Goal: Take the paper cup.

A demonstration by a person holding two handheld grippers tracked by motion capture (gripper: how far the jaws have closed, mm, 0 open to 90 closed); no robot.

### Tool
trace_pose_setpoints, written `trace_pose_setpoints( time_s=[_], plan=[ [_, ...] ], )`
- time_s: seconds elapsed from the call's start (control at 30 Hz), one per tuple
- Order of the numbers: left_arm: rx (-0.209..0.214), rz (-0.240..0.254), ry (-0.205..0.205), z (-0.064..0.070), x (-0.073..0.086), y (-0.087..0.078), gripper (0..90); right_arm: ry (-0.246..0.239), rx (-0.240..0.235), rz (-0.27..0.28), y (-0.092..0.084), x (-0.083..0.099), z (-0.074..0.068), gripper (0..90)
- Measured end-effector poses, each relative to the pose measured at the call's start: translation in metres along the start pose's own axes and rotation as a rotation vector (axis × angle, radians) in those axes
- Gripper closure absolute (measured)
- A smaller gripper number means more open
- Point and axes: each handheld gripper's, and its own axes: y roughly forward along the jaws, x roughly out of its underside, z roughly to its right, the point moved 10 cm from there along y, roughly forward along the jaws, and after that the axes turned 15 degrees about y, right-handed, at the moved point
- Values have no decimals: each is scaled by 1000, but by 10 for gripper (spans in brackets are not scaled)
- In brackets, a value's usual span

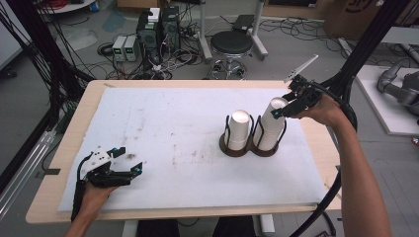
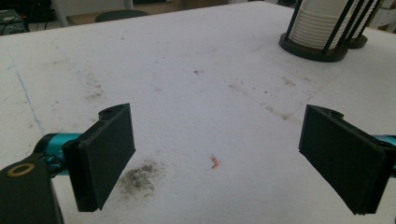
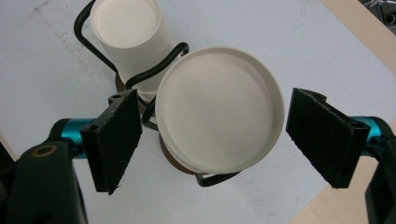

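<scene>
You work in a robotics lab: beyond your bench (image 1: pixel 64 133) stand power supplies (image 1: pixel 126 47) and a computer tower (image 1: pixel 159 29) amid tangled floor cables (image 1: pixel 192 57), a round stool (image 1: pixel 232 44), and black cable bundles (image 1: pixel 34 59) hanging alongside.

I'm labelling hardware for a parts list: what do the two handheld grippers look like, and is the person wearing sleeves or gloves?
Both the left gripper and the right gripper are black, with flat rectangular black jaws on teal metal stems. Brass-ringed screw holes mark their bodies. The left carries a pale grey three-cornered plate; the right has one too. A thick black cable trails from the right. Forearms are sleeveless, hands ungloved.
</scene>
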Motion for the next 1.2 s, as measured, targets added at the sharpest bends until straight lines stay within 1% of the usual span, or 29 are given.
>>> trace_pose_setpoints(
  time_s=[0.17,0.3,0.33,0.4,0.47,0.5,0.63,0.9,1.0,1.03,1.2],
  plan=[
    [1,-3,-1,0,0,0,104,4,0,-18,3,1,0,188],
    [1,-5,2,0,0,0,104,4,10,-26,5,1,1,189],
    [1,-4,1,0,0,0,104,8,6,-29,6,1,0,199],
    [1,-4,1,0,0,0,104,2,3,-41,6,2,0,273],
    [3,-3,4,1,0,0,104,-1,-1,-43,6,2,-1,303],
    [3,-4,5,1,0,0,104,-8,13,-46,7,2,0,316],
    [3,-5,5,1,0,0,104,0,19,-54,8,2,0,325],
    [0,-7,7,1,0,1,104,-6,19,-51,6,3,0,331],
    [-1,-7,8,1,0,1,104,0,18,-41,5,2,-1,332],
    [-1,-7,8,1,0,1,104,-5,18,-35,4,1,-1,333],
    [0,-9,8,1,0,1,104,9,9,-21,0,1,-1,337]
  ],
)
